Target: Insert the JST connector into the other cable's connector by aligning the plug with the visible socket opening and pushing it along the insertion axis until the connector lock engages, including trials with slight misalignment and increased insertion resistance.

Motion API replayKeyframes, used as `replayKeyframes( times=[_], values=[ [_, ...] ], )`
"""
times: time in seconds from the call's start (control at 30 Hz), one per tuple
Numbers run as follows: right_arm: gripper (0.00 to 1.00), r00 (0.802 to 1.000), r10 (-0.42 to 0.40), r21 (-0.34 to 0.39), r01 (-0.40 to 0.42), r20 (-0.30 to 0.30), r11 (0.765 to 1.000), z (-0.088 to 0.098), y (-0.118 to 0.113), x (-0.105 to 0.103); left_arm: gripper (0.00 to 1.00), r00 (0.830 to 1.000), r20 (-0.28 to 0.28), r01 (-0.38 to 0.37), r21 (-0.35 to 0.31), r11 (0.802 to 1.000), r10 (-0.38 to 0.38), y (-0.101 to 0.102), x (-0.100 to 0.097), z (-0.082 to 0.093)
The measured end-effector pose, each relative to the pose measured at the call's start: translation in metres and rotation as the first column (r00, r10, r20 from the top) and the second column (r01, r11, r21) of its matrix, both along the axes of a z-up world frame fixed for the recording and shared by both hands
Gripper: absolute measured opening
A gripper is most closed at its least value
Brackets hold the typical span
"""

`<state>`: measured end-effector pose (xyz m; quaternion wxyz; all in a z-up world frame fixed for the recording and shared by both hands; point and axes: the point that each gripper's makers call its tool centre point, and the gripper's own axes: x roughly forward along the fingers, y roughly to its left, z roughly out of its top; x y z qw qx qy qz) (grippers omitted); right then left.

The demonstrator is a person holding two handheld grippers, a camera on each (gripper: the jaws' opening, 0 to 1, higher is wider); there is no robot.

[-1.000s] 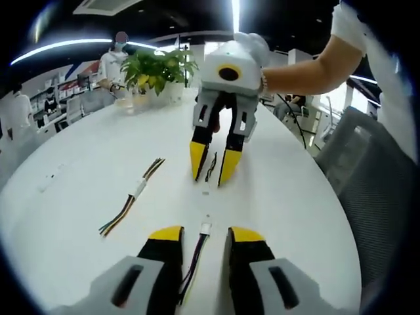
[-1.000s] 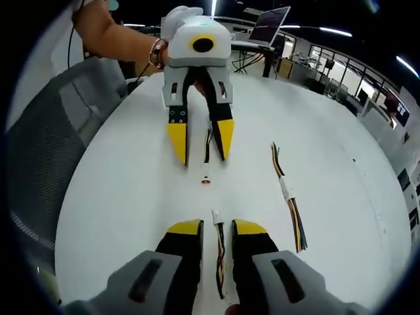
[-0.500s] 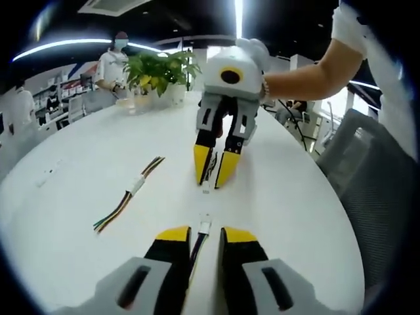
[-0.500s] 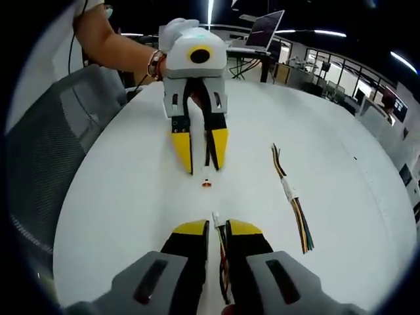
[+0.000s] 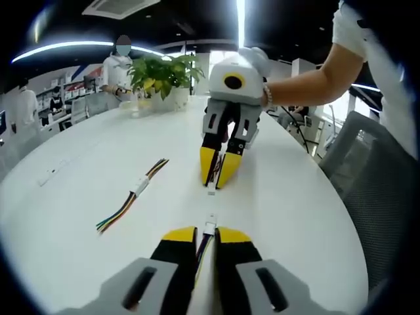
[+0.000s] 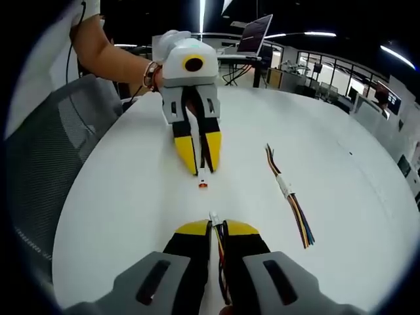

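Note:
In the left gripper view my left gripper (image 5: 207,233) is shut on a thin multicoloured cable, and its white connector (image 5: 210,220) pokes out past the yellow tips. Facing it across the white table (image 5: 79,216), my right gripper (image 5: 217,178) is shut on the second cable, whose white connector (image 5: 211,190) rests at the table surface. A short gap separates the two connectors, roughly in line. In the right gripper view my right gripper (image 6: 216,227) pinches its cable behind the white connector (image 6: 213,216). Opposite, the left gripper (image 6: 203,169) holds a connector (image 6: 203,184) that looks reddish at its end.
A spare banded wire bundle (image 5: 131,193) (image 6: 289,193) lies loose on the table beside the grippers. A potted plant (image 5: 164,69) stands at the far edge. A grey mesh chair (image 5: 374,190) (image 6: 39,151) sits at the table's side. A person (image 5: 121,62) stands in the background.
Both grippers' jaws have closed from open around the cables to shut on them. The connectors still face each other with a gap.

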<state>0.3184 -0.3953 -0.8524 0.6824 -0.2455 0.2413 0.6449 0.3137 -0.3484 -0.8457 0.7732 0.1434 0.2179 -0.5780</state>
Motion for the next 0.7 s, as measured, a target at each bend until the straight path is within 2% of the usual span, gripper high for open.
replayKeyframes(
  times=[0.27,0.47,0.7],
  values=[
    [0.03,0.999,-0.049,0.067,0.049,0.004,0.997,0.0005,-0.0003,0.0011,0.01,1.0,0.012,-0.012,-0.011,1.0,0.012,-0.0011,0.0003,-0.0004],
    [0.02,0.993,-0.118,0.123,0.12,-0.026,0.985,0.0012,0.001,0.0008,0.01,1.0,0.016,-0.018,-0.015,1.0,0.018,-0.0008,0.0009,-0.0006],
    [0.02,0.992,-0.124,0.126,0.125,-0.015,0.984,0.0011,0.0029,0.0011,0.01,1.0,0.017,-0.013,-0.013,1.0,0.013,-0.0003,0.0012,-0.0007]
  ],
)
